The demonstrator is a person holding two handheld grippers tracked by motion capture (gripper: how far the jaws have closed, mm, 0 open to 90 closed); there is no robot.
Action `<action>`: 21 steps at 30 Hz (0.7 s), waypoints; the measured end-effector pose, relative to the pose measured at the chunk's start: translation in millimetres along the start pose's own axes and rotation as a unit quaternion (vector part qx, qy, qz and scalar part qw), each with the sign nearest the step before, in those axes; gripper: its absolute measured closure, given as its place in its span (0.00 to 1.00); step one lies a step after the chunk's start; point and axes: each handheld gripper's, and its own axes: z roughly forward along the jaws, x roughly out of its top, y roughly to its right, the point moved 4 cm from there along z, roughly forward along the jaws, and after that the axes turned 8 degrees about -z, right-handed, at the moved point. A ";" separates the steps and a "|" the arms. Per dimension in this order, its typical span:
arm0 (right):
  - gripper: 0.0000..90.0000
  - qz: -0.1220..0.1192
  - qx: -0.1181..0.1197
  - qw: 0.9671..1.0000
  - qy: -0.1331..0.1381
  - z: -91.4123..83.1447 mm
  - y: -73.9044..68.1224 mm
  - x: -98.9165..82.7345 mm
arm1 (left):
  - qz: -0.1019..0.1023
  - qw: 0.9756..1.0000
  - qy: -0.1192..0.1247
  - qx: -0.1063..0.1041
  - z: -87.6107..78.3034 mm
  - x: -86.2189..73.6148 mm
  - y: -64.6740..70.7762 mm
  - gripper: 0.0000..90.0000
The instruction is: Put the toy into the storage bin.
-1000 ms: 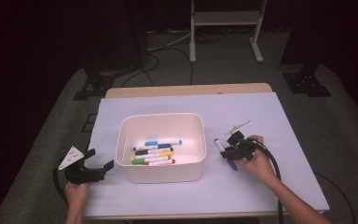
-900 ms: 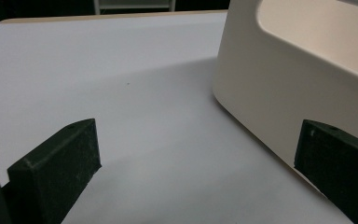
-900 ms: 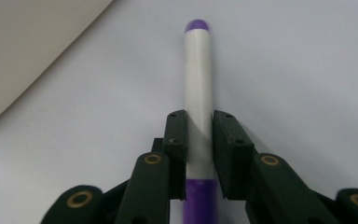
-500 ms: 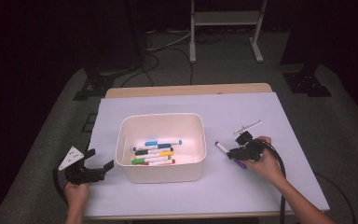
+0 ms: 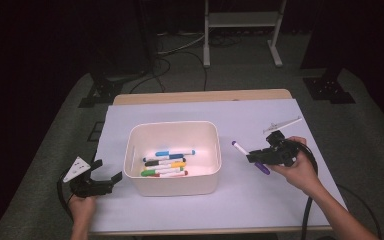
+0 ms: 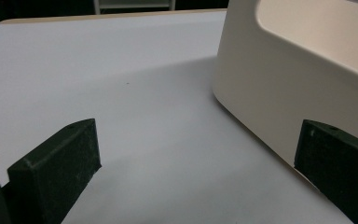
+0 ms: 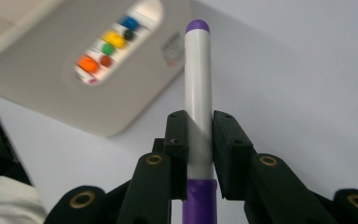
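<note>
Lifted off the sheet since earlier, the right gripper is clamping the purple marker, apparently pointing its long axis at the bin leftward, while the left gripper is idling wide open, empty.

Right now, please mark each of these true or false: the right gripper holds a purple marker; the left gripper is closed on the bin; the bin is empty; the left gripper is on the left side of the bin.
1. The right gripper holds a purple marker. True: both jaws press on its white barrel.
2. The left gripper is closed on the bin. False: its jaws stand wide apart and hold nothing.
3. The bin is empty. False: several markers with coloured caps lie inside it.
4. The left gripper is on the left side of the bin. True: it sits just beside the bin's left wall.
</note>
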 end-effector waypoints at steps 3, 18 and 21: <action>0.84 -0.013 0.012 1.000 0.008 -11.5 -12.1 13.0 | -0.002 1.000 -0.001 0.000 0.3 0.0 0.0 0.00; 0.84 -0.082 0.044 0.995 0.021 -35.7 -63.0 73.7 | 0.001 1.000 -0.001 0.000 -0.3 0.0 0.1 0.00; 0.84 -0.095 0.052 0.994 0.023 -32.3 -72.3 83.0 | 0.001 1.000 -0.001 -0.001 -0.1 0.0 -0.1 0.00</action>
